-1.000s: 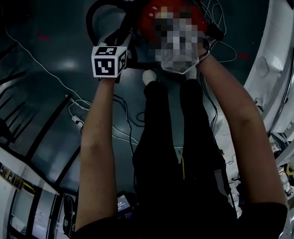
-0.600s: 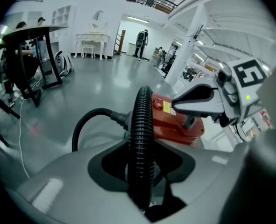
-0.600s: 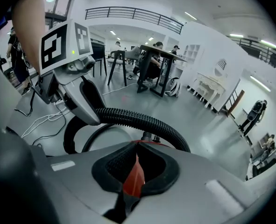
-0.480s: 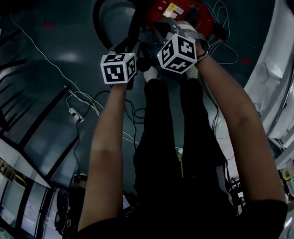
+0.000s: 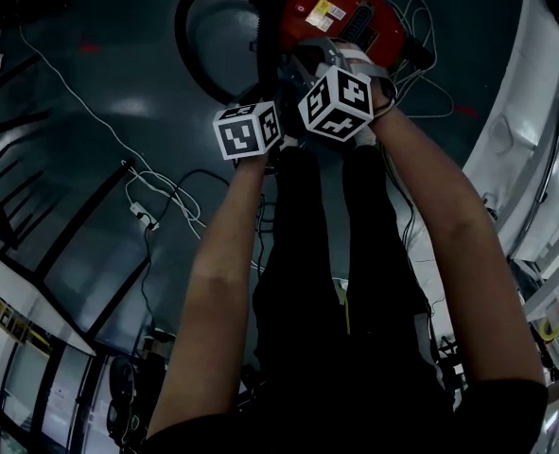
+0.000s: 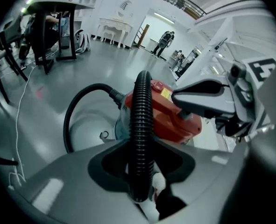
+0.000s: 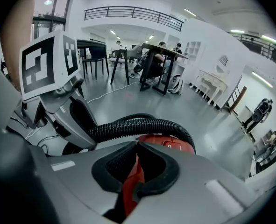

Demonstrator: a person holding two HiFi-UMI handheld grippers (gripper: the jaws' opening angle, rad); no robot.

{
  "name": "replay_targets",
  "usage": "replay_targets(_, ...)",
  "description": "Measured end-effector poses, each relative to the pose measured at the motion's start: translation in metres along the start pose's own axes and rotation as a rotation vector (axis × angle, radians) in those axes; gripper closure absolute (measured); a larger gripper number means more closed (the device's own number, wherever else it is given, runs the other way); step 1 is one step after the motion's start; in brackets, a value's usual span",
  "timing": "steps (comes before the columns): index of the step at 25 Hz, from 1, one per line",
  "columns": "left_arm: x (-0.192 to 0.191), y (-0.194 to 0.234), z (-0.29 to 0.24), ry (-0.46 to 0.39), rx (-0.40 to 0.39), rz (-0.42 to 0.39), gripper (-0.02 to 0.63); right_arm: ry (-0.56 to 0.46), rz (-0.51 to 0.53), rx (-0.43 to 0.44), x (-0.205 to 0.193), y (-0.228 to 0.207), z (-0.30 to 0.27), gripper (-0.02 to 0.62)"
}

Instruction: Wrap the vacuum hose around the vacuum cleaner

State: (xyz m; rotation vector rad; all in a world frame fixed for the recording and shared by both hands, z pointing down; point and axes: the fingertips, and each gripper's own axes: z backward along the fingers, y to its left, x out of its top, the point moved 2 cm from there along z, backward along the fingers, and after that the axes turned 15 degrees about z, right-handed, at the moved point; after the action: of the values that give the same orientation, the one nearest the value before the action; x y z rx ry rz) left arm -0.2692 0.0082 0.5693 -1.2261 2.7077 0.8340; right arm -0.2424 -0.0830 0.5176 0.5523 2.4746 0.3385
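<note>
The red vacuum cleaner [image 5: 340, 19] sits on the grey floor [image 5: 99, 93] at the far end of the scene, with both grippers held close over its near side. Its black ribbed hose [image 6: 140, 115] leaves the body on the left, loops out over the floor and comes back near. There the left gripper [image 6: 138, 167] has its 2 jaws clamped on it, and the hose runs straight out between the pads. The right gripper [image 7: 137, 174], just right of the left one, has its jaws almost together, pinching a thin red part of the cleaner. A stretch of hose arches over the cleaner's top. A white cable [image 5: 161, 185] lies on the floor at the near left.
</note>
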Motion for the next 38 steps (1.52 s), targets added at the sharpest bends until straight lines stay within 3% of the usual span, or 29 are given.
replay_targets(12,-0.009,-0.003,-0.026,0.042,0.029,0.128,0.443,0.003,-0.012,0.016,-0.015,0.015,0.004,0.581)
replay_targets(18,0.01,0.001,-0.022,-0.017,0.083,0.096,0.443,-0.003,-0.02,0.013,-0.019,0.016,0.008,0.581)
replay_targets(25,0.009,-0.006,-0.022,0.044,0.001,0.266,0.442,-0.003,-0.04,0.017,-0.028,0.019,0.012,0.581)
replay_targets(27,0.007,-0.011,-0.014,0.044,-0.02,0.266,0.443,-0.004,-0.041,0.011,-0.028,0.019,0.015,0.581)
replay_targets(31,-0.006,-0.028,-0.003,0.051,-0.052,0.19,0.448,-0.005,-0.057,-0.022,-0.031,0.012,0.023,0.586)
replay_targets(38,-0.032,-0.069,-0.001,0.069,-0.152,0.299,0.449,0.016,-0.071,-0.057,-0.044,0.005,0.041,0.586)
